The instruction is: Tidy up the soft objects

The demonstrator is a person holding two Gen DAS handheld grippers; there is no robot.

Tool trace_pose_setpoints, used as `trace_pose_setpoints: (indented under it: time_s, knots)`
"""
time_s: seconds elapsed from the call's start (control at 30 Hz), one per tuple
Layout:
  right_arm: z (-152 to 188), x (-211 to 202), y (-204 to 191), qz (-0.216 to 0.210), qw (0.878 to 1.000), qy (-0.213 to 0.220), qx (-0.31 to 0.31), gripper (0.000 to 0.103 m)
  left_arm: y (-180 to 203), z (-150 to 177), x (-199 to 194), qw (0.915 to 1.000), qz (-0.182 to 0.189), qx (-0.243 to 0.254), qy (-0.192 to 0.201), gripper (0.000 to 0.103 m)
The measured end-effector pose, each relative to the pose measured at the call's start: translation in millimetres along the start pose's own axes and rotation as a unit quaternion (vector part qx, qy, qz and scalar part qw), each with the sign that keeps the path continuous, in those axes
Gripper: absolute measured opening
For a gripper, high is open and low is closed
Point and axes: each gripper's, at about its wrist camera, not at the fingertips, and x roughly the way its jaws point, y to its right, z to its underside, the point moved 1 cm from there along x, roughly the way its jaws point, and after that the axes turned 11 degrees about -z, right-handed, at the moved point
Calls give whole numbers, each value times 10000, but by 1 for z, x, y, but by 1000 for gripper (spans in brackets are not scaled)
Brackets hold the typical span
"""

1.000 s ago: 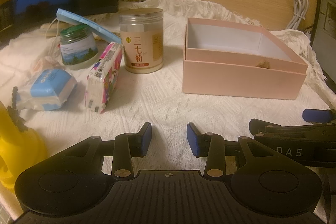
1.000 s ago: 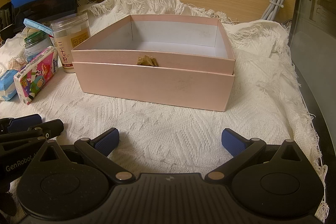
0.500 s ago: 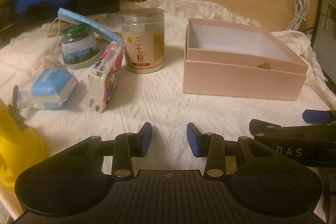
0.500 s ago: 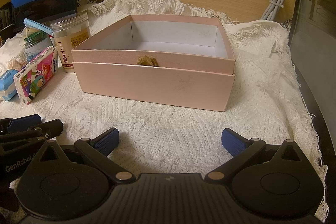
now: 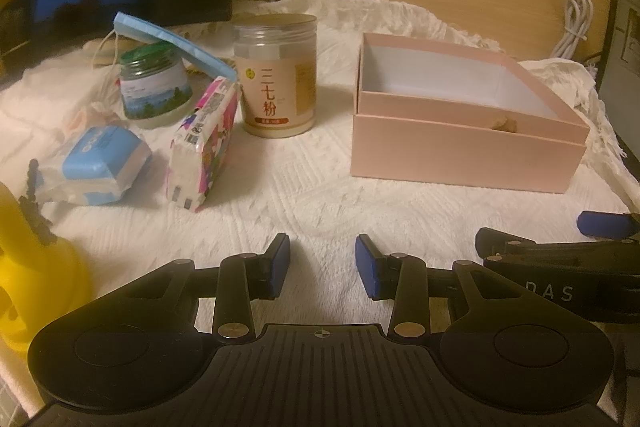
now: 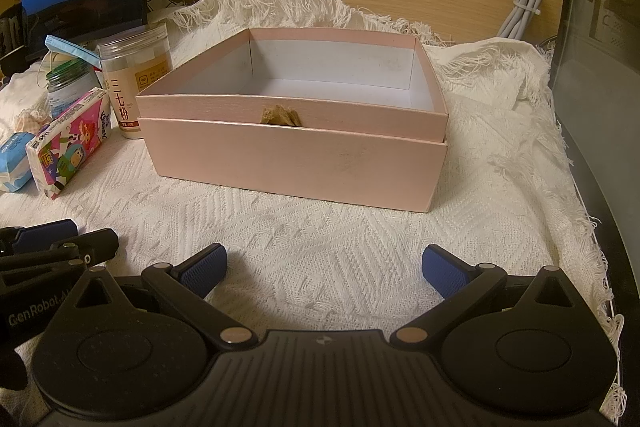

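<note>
Nothing soft has gone into the open pink cardboard box (image 6: 296, 163) yet; its white inside shows bare, on the right half of the white woven cloth (image 5: 304, 195). Toward the cloth's left edge, the colourful cartoon-printed tissue pack (image 5: 204, 143) and the blue-and-white tissue pack (image 5: 92, 167) lie untouched, beside two jars. The left gripper (image 5: 322, 263) and right gripper (image 6: 324, 267) both hang above the cloth's near edge with jaws apart, holding nothing. All sorting seems left to do.

Left tongs (image 5: 322, 263) parted over white cloth (image 5: 320, 195); tissue packs (image 5: 206, 143) left, pink box (image 5: 460, 151) right.
</note>
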Motion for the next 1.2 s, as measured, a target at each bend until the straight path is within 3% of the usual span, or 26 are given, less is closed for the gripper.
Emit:
trace_pose_setpoints:
  time_s: [0.97,1.03,1.1,1.2]
  knots:
    - [0,-5,4,-47,10000,-12,17,103,-1,-1,-2,9999,83,-37,-85,40]
    - [-4,-7,6,-107,9997,-203,60,103,-5,-3,-3,9995,261,-30,-161,36]
    - [-12,-5,8,-107,9979,-635,109,103,-12,-8,-6,9969,734,6,-280,30]
    - [-15,2,6,-42,9952,-965,125,103,-24,-21,-15,9890,1442,0,-337,30]
